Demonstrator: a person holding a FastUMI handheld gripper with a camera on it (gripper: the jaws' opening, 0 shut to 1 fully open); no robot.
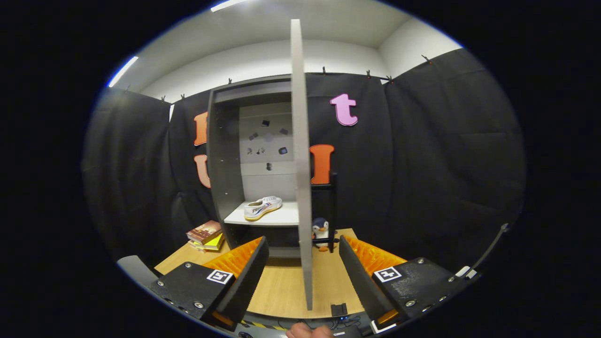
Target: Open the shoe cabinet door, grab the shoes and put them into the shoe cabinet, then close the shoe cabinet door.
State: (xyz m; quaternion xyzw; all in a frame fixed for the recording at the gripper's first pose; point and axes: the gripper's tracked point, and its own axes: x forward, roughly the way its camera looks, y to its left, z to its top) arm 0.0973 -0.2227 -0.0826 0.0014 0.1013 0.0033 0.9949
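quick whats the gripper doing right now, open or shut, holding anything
Gripper: open, holding nothing; its fingers stand apart on either side of the grey shoe cabinet door's edge, not pressing on it.

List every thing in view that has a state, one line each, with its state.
Shoe cabinet door: swung open, seen edge-on between the claw's fingers.
Shoe cabinet: open, interior showing.
Shoe: lying on the cabinet's shelf, sole down.
Claw: open, fingers on either side of the door's edge, not pressing it.
Books: stacked left of the cabinet.
Toy penguin: upright, right of the door.
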